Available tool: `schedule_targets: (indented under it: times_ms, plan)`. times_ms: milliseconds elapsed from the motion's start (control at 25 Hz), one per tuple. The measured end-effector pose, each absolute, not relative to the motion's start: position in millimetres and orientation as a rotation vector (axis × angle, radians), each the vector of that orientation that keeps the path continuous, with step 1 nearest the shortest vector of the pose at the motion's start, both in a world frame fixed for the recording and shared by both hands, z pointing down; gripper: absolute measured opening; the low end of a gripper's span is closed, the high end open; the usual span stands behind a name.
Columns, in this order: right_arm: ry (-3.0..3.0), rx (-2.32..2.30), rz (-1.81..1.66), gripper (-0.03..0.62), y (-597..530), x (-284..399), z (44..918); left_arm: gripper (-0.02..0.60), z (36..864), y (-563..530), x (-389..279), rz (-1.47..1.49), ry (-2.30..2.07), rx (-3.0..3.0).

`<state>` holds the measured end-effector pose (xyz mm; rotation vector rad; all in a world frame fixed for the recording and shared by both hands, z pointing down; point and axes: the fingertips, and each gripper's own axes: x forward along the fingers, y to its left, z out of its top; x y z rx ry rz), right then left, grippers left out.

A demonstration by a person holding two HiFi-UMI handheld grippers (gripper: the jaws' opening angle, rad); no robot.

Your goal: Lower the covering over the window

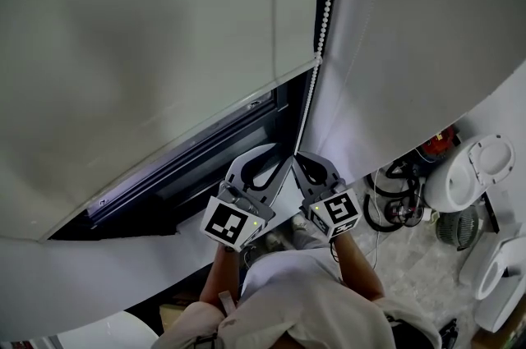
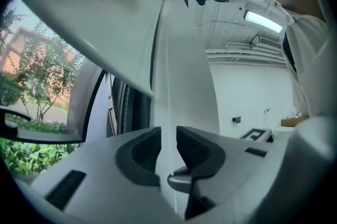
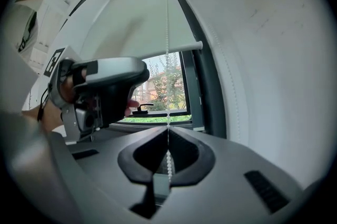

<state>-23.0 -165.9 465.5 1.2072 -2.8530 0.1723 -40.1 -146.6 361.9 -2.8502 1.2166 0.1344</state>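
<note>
- Roller blind (image 1: 148, 35): pale grey sheet over the upper and left part of the window (image 1: 205, 163). It is partly down, and its bottom edge runs slantwise across the head view.
- Open room: a dark strip of frame and glass stays uncovered under the blind's bottom rail (image 3: 181, 47). A black window handle (image 3: 141, 107) shows in that strip.
- Bead chain (image 1: 327, 2): a white strand hanging along the right edge of the blind, between it and the white wall (image 1: 411, 35). It runs down to the point where the two tools meet.
- Right hand-held gripper (image 3: 168, 129): tips pressed together on the bead chain, with beads showing in the hollow behind the tips. It sits just right of the other tool, at the window's lower right corner.
- Left hand-held gripper (image 2: 168, 130): jaws a narrow gap apart. A thin pale strand runs up through the gap. Whether the pads (image 2: 192, 146) touch it cannot be told.
- Both tools point up toward the chain, tips nearly touching each other in the head view. Their marker cubes face the camera.
- Person: white sleeve (image 1: 304, 298) at the near edge.
- Room: speckled floor (image 1: 411, 253) at the lower right, with black cables (image 1: 394, 199) and a white round appliance (image 1: 464, 175) against the wall.
- Outside: green trees (image 2: 31, 75) beyond the glass.
</note>
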Motion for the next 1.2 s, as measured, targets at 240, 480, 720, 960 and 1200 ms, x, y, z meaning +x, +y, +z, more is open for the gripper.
schedule_targets:
  times_ms: [240,480,720,960,1200]
  plan:
    - [-2.855,1.2,0.165,-0.003,-164.3,-27.6,466.4,0.084,325.5,-161.5,-27.1,0.143,1.181,-2.782]
    - [-2.857,1.187,0.152,-0.003,-160.6,-33.8,466.1,0.083,301.4,-177.2,-16.9,0.17,1.176,-2.722]
    - [-2.838,1.171,0.14,-0.003,-160.4,-36.5,469.0,0.02,302.8,-173.3,-14.3,0.216,1.236,-2.667]
    - [-2.773,1.131,0.209,-0.003,-159.6,-40.6,498.6,0.02,332.3,-175.2,-16.7,0.157,1.273,-2.689]
    - [-2.721,1.096,0.253,-0.003,-160.2,-42.5,522.8,0.02,360.3,-178.8,-17.6,0.093,1.304,-2.709]
